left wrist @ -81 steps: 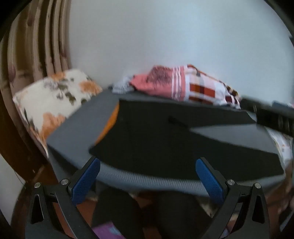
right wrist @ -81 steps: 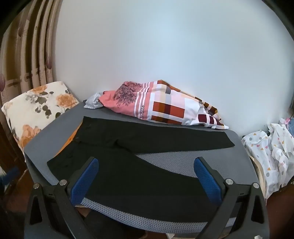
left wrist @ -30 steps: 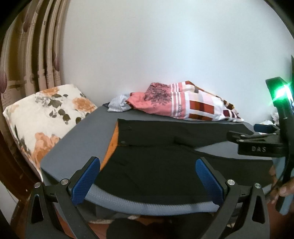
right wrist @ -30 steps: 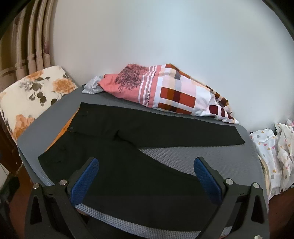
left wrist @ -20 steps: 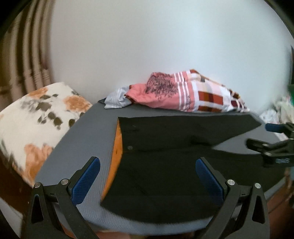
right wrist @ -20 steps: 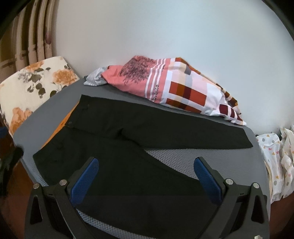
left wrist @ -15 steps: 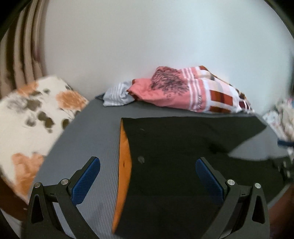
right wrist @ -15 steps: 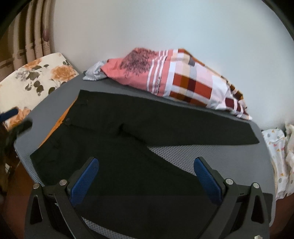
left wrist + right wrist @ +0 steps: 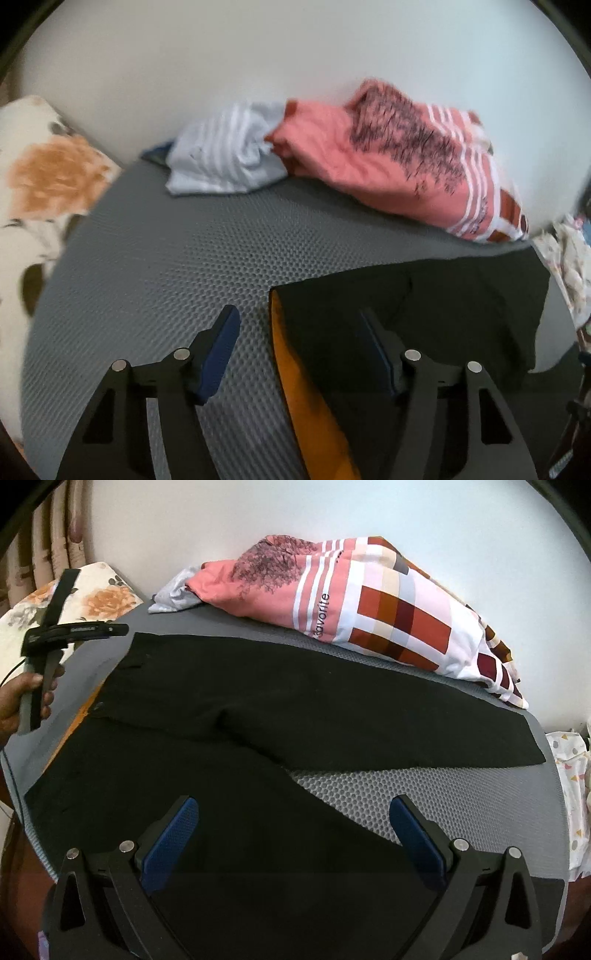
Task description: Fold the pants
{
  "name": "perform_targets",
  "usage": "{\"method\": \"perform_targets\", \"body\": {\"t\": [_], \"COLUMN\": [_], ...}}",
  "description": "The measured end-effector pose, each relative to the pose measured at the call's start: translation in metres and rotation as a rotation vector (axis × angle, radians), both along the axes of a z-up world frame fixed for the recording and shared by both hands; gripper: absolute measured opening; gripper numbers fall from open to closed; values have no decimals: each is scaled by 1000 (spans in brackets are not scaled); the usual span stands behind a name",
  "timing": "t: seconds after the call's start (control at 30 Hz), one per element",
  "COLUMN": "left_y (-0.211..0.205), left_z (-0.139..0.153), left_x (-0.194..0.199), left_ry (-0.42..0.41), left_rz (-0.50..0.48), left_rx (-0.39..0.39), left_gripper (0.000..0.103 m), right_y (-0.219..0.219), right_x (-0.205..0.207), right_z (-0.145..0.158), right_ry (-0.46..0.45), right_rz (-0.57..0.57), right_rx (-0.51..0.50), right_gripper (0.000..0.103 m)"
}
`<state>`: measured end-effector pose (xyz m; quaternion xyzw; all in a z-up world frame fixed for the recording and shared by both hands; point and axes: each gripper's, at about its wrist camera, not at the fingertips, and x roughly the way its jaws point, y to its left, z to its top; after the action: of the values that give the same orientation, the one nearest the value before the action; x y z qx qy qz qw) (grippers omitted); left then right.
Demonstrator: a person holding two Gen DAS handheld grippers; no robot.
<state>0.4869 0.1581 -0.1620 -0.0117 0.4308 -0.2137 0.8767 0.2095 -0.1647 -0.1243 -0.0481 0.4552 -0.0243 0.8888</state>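
Observation:
Black pants (image 9: 295, 701) lie flat on a grey honeycomb mat (image 9: 443, 797), waist to the left and legs spread apart to the right. In the left wrist view my left gripper (image 9: 299, 332) hovers low over the far waist corner of the pants (image 9: 443, 302). Its jaws are closing, and the orange inner waistband (image 9: 295, 369) lies between the pads without either pad pressing on it. The right wrist view shows that left gripper (image 9: 118, 629) at the waist's far corner, held by a hand (image 9: 18, 701). My right gripper (image 9: 291, 823) stands open above the near leg.
A pink checked blanket (image 9: 369, 602) and a white striped cloth (image 9: 221, 162) lie along the wall at the mat's far edge. A floral cushion (image 9: 103, 598) borders the left side. White patterned fabric (image 9: 569, 775) hangs off the right.
The left gripper swept forward and down to the far waist corner, and its jaws have narrowed. The right gripper came lower and closer over the near leg.

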Motion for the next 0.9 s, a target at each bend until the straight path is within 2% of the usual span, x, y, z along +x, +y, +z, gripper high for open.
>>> {"method": "perform_targets", "body": {"t": [0.07,0.13,0.2,0.23,0.27,0.3,0.37,0.5,0.6,0.7,0.83,0.9], "left_y": [-8,-12,-22,-25,-29,-32,-37,-43,-46,-54,-59,-59], "left_z": [-8,-14,-26,-29,-26,-26,-19,0,28,60,91,99], "left_x": [11,19,29,28,27,28,24,1,-33,-79,-152,-184], "left_ry": [11,41,103,122,94,102,66,-21,-113,-215,-341,-355], "left_rz": [-29,-69,-124,-104,-64,-47,-19,-7,-27,-53,-119,-142], "left_rx": [8,-23,-24,5,45,63,98,124,77,36,-6,-29], "left_gripper": [65,65,63,55,36,33,10,8,8,8,8,8], "right_y": [-4,-10,-15,-17,-18,-20,-23,-31,-55,-95,-143,-163], "right_x": [3,5,7,8,9,9,10,16,27,45,80,101], "right_z": [-5,-10,-16,-19,-20,-21,-20,-14,-6,4,0,-10], "right_ry": [11,26,44,50,55,58,58,46,40,13,64,112], "right_rz": [-10,-25,-40,-45,-50,-56,-62,-54,-39,-57,-134,-192], "right_rx": [4,18,25,26,27,31,39,57,221,458,785,907], "right_gripper": [102,102,102,102,102,102,102,102,102,103,102,102]}}
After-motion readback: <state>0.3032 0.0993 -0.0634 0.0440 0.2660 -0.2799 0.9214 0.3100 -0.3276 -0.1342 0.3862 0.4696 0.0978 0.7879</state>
